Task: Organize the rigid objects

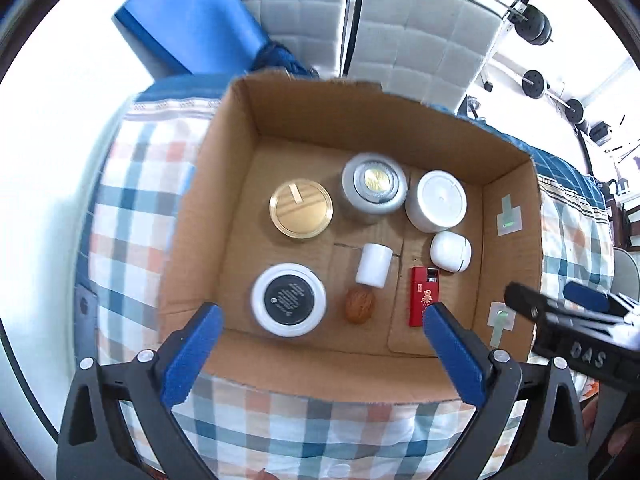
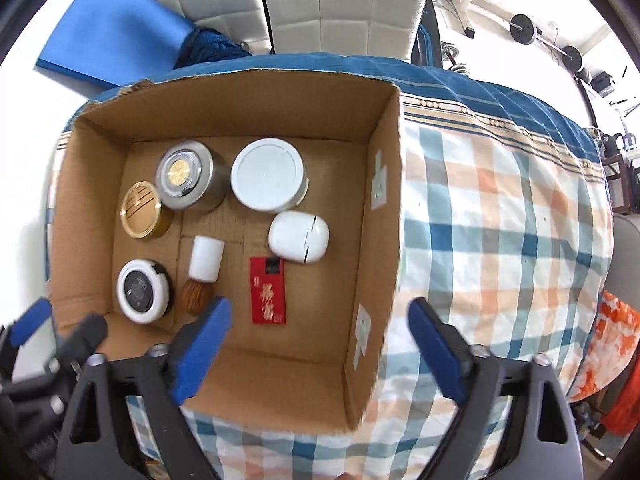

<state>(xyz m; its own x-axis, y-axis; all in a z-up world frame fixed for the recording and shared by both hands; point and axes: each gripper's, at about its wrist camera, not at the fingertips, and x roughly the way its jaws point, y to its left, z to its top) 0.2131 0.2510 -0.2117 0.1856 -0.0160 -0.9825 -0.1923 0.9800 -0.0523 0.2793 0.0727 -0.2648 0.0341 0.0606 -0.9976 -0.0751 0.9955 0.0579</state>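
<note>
seven items in box [image 1: 400, 120], box on table [image 1: 140, 200]

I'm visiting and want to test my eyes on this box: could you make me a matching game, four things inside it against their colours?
Things:
1. round flat tin
2. lighter
3. walnut
4. earbud case

Colours:
A. red
B. white
C. gold
D. brown

Pairs: 1-C, 2-A, 3-D, 4-B

All four lie on the floor of the cardboard box.
</note>
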